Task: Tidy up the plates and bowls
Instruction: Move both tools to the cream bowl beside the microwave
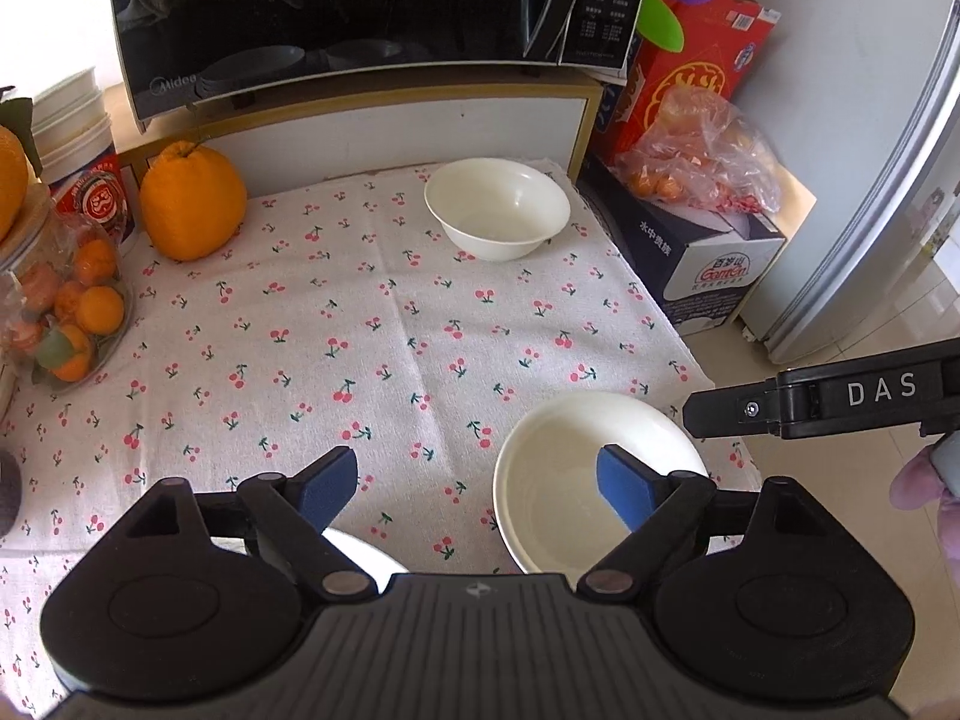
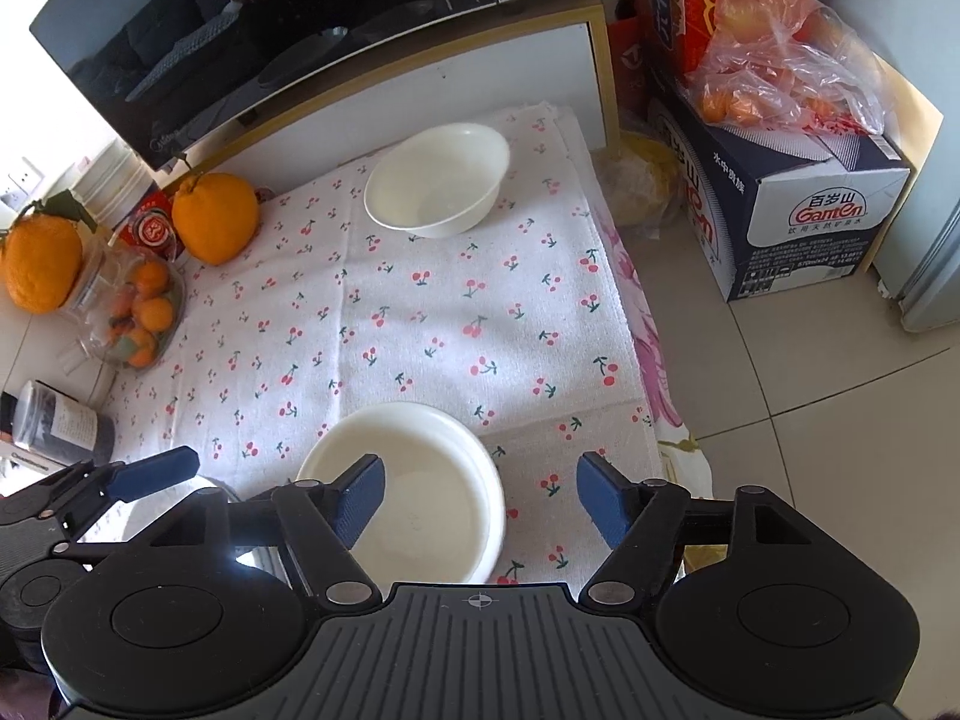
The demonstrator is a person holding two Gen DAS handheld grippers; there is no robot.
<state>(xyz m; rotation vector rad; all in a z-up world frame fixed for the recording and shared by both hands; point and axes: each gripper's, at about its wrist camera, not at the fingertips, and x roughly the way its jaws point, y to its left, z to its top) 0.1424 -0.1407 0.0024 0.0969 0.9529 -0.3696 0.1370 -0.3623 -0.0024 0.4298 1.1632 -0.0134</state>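
Nearest the cameras, the left tongs [image 1: 477,489] stood spread wide above the cherry-print cloth [image 1: 372,324] covering the desk, nothing between their blue pads. A sliver of a white dish [image 1: 360,552] showed just beneath the left finger. The right tongs [image 2: 480,495] were likewise spread and empty, their left pad hanging over the shallow white plate [image 2: 420,480] that sat on the cloth near the desk's front right corner. Beyond, well apart from the plate, a deeper white bowl [image 1: 498,207] rested upright at the far edge of the cloth. To the left sat a large orange fruit [image 1: 192,204] and a jar of small oranges [image 1: 72,306]. Farthest back stood a black microwave [image 1: 360,12] on a raised shelf, with a dark cardboard box [image 1: 696,252] to the right.
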